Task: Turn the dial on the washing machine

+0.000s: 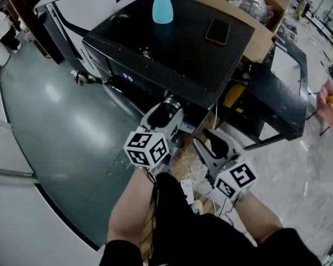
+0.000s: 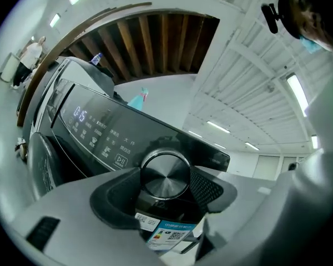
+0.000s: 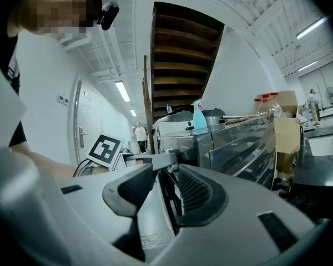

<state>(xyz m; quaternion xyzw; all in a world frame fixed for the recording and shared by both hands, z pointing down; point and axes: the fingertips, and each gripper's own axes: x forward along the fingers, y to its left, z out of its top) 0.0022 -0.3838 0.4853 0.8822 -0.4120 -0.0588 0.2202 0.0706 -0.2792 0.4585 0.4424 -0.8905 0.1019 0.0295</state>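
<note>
The black washing machine (image 1: 172, 60) stands ahead of me, its lit control panel (image 2: 94, 129) facing me. On its front sits the round silver dial (image 2: 165, 174), which the head view shows as a small bright knob (image 1: 172, 101). My left gripper (image 1: 165, 111) reaches up to it, and its two dark pads (image 2: 206, 188) sit against either side of the dial (image 2: 165, 174). My right gripper (image 1: 206, 140) hangs lower and to the right, off the machine, open (image 3: 164, 192) with nothing between its jaws.
A blue spray bottle (image 1: 162, 4) and a phone (image 1: 217, 31) lie on the machine's top. A cardboard box (image 1: 266, 26) stands behind it and a black sink table (image 1: 291, 101) to the right. Cables (image 1: 202, 173) litter the floor below. Someone's hand (image 1: 332, 104) shows at the right edge.
</note>
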